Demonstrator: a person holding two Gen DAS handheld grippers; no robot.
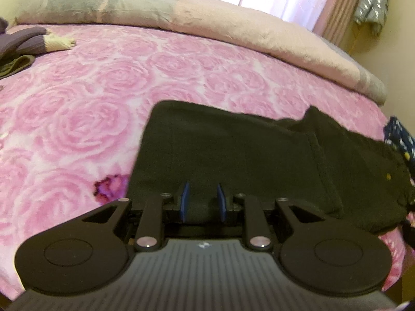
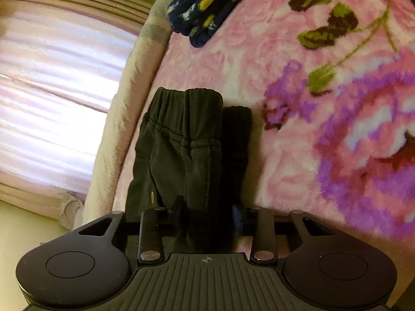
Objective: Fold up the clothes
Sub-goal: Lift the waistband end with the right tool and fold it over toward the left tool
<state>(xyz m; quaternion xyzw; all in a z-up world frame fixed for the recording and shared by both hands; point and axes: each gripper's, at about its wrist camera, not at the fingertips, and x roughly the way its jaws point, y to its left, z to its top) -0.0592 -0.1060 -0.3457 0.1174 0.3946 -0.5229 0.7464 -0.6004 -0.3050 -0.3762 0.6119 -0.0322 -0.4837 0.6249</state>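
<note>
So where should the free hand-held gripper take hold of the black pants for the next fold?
Probably the black pants at their leg-end edge, the straight far-left border in the left wrist view. It lies flat and clear on the pink blanket, so the left hand-held gripper could slide in from that open side.

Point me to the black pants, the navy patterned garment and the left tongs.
black pants (image 1: 233,155): left wrist view, flat middle of the fabric.
navy patterned garment (image 2: 205,7): right wrist view, centre of the bundle.
left tongs (image 1: 202,202): left wrist view, between the blue pads.
</note>
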